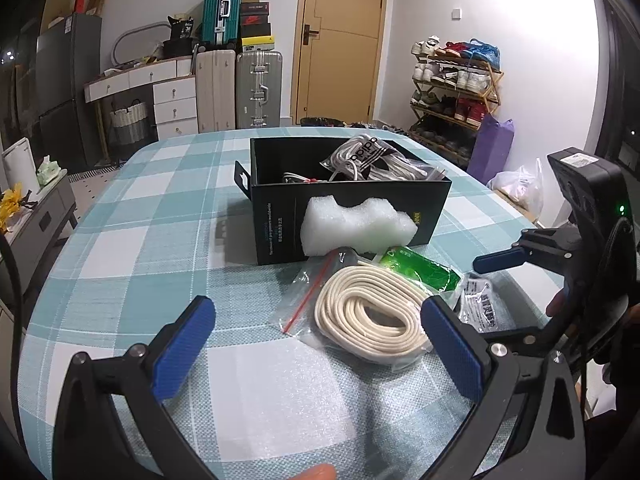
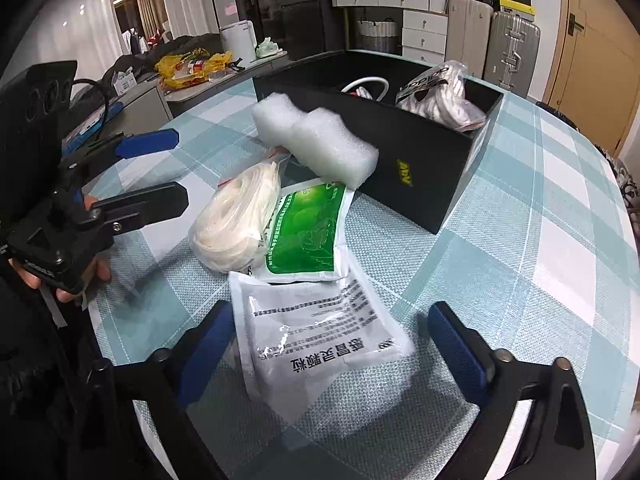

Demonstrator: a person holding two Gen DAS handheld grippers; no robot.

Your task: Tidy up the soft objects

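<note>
On the teal-checked tablecloth (image 1: pixel 120 240), the left gripper (image 1: pixel 316 344) hovers with its blue-padded fingers spread wide and empty, the clear zip bag of coiled cream cord (image 1: pixel 368 312) lying just ahead between them. Behind it a white foam block (image 1: pixel 356 224) leans on the open black box (image 1: pixel 280 232), which holds an Adidas-marked bag of white cord (image 1: pixel 376 160). Rightward, beside a green sachet (image 2: pixel 308 232), the right gripper (image 2: pixel 332 344), also wide open and empty, straddles a white medicine sachet (image 2: pixel 320 344).

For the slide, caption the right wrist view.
Open right gripper over a white sachet, beside green packet, bagged laces, foam and black box.
</note>
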